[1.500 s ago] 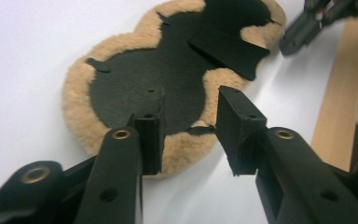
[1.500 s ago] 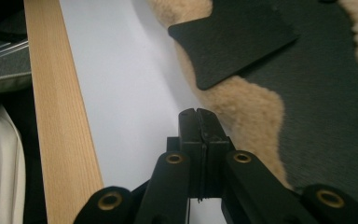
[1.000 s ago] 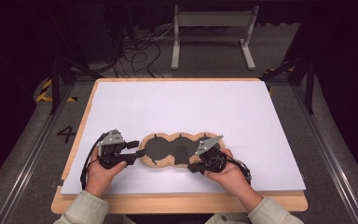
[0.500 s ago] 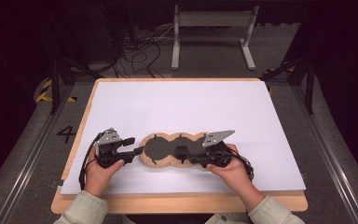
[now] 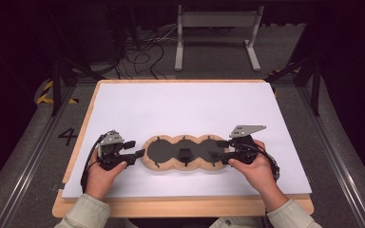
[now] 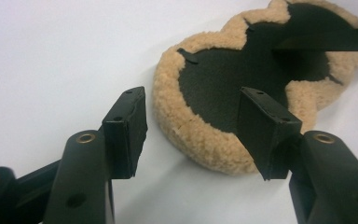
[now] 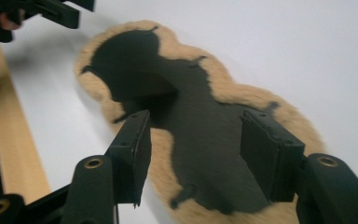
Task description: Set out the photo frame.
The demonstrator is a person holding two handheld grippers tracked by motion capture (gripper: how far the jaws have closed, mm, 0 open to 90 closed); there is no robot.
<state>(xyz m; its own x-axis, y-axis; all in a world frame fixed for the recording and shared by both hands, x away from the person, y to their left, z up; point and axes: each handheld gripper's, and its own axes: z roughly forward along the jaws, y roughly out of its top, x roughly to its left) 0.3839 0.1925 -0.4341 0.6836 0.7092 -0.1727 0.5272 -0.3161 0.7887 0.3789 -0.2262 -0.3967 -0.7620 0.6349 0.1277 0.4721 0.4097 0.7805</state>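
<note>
On white table (image 5: 180, 104), fleece pad (image 5: 184, 153), no containers

**Two grippers at either end of a three-lobed fleece pad**

White sheet (image 5: 185, 109) covers a wooden table (image 5: 180, 206); floor beyond is dark, with cables (image 5: 145, 54) and a grey metal stand (image 5: 217, 28) at the far side. On the sheet, near the person's edge, lies a tan fleece pad (image 5: 185, 153) with a black inner face, three rounded lobes in a row, lying flat. Left gripper (image 5: 139, 154) sits at the pad's left end, jaws parted, tips at the fleece rim; left hand (image 5: 102, 175) grips it from below. Right gripper (image 5: 220, 152) is at the pad's right end, jaws just opening, nothing clamped between them; right hand (image 5: 256, 171) holds it; a grey three-cornered plate (image 5: 247, 129) stands on top.
</note>
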